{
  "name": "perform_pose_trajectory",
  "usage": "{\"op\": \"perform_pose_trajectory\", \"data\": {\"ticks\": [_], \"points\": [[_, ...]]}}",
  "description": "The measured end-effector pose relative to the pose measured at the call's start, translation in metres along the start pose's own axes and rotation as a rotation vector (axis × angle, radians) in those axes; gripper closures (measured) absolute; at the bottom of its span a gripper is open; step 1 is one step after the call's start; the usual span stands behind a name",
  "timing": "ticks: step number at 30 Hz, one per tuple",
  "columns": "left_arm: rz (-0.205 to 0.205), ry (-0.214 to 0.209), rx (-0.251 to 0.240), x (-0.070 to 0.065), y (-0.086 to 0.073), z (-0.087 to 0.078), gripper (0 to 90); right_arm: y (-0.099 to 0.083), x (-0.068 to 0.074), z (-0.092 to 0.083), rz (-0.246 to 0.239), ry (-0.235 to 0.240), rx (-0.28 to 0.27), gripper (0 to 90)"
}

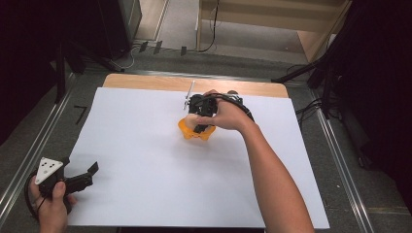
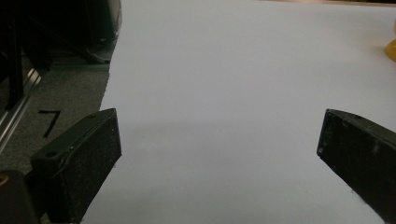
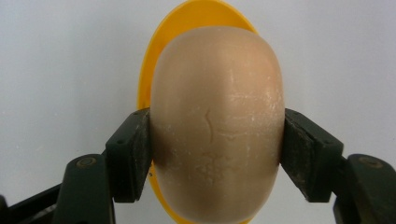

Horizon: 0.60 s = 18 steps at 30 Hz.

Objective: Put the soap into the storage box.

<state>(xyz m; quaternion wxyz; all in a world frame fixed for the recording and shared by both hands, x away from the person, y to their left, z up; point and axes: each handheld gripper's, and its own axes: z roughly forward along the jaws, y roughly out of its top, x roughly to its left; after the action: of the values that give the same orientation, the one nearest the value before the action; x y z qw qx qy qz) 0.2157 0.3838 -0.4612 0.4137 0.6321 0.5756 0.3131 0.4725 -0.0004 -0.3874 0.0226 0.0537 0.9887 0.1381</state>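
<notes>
- My right gripper (image 3: 217, 154) is clamped on a smooth tan egg-shaped object (image 3: 217, 126); in the right gripper view I see both pads pressed flat against its sides.
- That view puts a yellow dish (image 3: 196, 16) directly behind the egg, its rim curving out above and along the left side.
- In the high view I see my right hand (image 1: 226, 114) over the dish (image 1: 187, 131) near the middle of the white sheet (image 1: 145, 165), but the egg there is a pale patch too small for me to read.
- My left gripper (image 1: 80, 178) rests at the sheet's near left corner.
- In the left gripper view its jaws stand wide apart over bare sheet, with a sliver of the dish (image 2: 391, 49) at the right edge.
</notes>
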Motion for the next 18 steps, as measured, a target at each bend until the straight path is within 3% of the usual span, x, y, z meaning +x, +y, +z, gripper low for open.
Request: {"op": "perform_pose_trajectory", "data": {"ticks": [3, 5, 9, 16, 17, 18], "points": [[-0.001, 0.0, -0.001, 0.0, 0.0, 0.0, 0.5, 0.0, -0.001, -0.001, 0.001, 0.003, -0.013, 35.5], [-0.002, 0.0, -0.001, 0.0, 0.0, 0.0, 0.5, 0.0, -0.003, -0.007, 0.048, 0.007, -0.045, 34.7], [0.0, 0.0, -0.001, 0.0, 0.0, 0.0, 0.5, -0.003, -0.002, -0.01, 0.054, 0.003, -0.042, 31.3], [0.0, 0.001, 0.0, 0.0, 0.0, 0.0, 0.5, -0.019, 0.004, -0.018, 0.08, -0.018, -0.079, 27.2], [-0.001, 0.002, -0.001, 0.0, 0.0, 0.0, 0.5, -0.026, 0.006, -0.022, 0.116, -0.015, -0.119, 26.9], [-0.001, 0.002, -0.001, 0.0, 0.0, 0.0, 0.5, -0.026, 0.006, -0.022, 0.116, -0.015, -0.119, 26.9]]}}
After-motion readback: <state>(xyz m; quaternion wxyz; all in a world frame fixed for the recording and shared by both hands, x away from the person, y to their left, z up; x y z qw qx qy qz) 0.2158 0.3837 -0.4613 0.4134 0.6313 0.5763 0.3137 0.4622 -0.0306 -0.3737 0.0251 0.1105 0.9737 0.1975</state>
